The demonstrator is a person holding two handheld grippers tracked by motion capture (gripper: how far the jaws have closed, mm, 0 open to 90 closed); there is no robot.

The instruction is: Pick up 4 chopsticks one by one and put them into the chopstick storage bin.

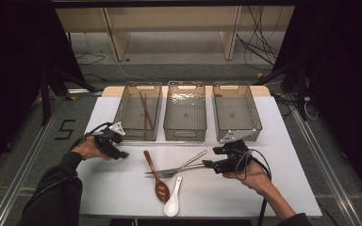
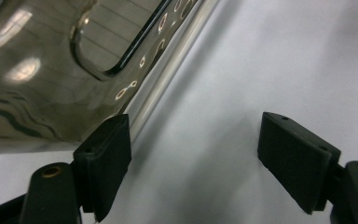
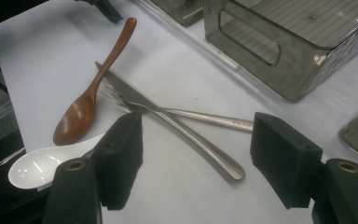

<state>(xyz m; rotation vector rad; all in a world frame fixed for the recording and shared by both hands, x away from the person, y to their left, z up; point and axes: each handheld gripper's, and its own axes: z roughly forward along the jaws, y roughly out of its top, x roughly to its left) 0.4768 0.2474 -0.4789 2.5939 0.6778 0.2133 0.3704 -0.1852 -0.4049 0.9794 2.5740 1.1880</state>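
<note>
On the white table [image 1: 113, 183] lie a brown wooden spoon [image 1: 156, 176], a white ceramic spoon [image 1: 173, 203] and a crossed metal knife and fork [image 1: 181, 165]. My right gripper [image 1: 207, 164] is open at the handle ends of the knife and fork. In the right gripper view its jaws [image 3: 198, 121] stand wide with nothing between them. Beyond them are the knife [image 3: 121, 86], the fork [image 3: 113, 98], the wooden spoon [image 3: 81, 109] and the white spoon [image 3: 42, 161]. My left gripper [image 1: 119, 151] is open over bare table [image 2: 223, 84] beside the left bin's wall [image 2: 37, 93].
Three smoky clear bins stand in a row at the back: left [image 1: 136, 136], middle [image 1: 185, 136], right [image 1: 217, 113]. A pair of chopsticks [image 1: 146, 110] lies in the left bin. A bin wall [image 3: 270, 51] is close to my right gripper.
</note>
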